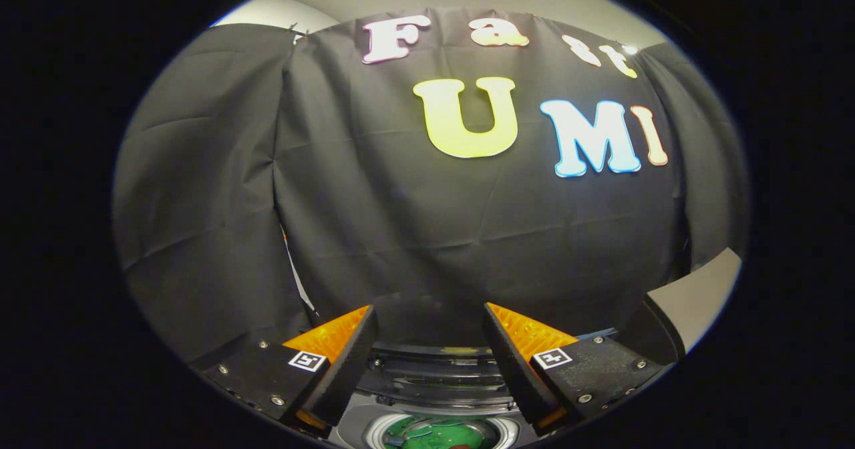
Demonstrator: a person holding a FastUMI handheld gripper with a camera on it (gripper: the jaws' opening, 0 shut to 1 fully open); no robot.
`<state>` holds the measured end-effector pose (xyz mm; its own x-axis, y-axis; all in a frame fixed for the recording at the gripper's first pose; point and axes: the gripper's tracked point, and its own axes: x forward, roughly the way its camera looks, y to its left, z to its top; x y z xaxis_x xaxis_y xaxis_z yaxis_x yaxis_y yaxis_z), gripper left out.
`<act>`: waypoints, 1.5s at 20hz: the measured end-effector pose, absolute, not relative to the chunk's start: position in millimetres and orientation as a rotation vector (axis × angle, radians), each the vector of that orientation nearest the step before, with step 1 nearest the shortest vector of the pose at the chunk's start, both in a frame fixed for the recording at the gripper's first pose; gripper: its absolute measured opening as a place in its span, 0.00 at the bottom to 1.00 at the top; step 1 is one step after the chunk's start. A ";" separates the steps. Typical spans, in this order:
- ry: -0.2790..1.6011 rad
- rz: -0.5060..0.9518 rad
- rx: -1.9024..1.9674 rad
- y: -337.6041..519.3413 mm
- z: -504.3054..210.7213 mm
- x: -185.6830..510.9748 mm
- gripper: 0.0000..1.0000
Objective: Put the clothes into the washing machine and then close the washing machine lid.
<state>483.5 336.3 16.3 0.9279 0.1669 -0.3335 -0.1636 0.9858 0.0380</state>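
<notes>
The tongs [429,345] are spread apart and hold nothing. Below and between their fingers sits the washing machine [434,385], its round drum opening [437,432] uncovered, with green cloth [427,435] visible inside. The raised lid [695,298] stands beyond the right finger. Judgement: clothes appear loaded; closing the lid remains. The booth wall [401,235] hangs behind.

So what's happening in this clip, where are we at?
A person's handheld gripper hovers with its fingers open and empty, pointed mostly at the black cloth wall. Below and between the fingers sits the washing machine with its round opening showing; something green lies inside, probably clothing. A grey panel stands to the right, possibly the raised lid.
</notes>
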 end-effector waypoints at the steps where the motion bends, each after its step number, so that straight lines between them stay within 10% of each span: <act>1: 0.367 0.161 0.006 338.9 11.7 490.4 0.97; 16: 0.732 0.074 -0.050 335.6 -56.1 514.4 0.97; 30: 0.527 0.118 -0.057 341.7 -50.9 485.4 0.98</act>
<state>485.4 341.7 -50.9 0.8575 0.0978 -0.5050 -0.1270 0.9916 -0.0236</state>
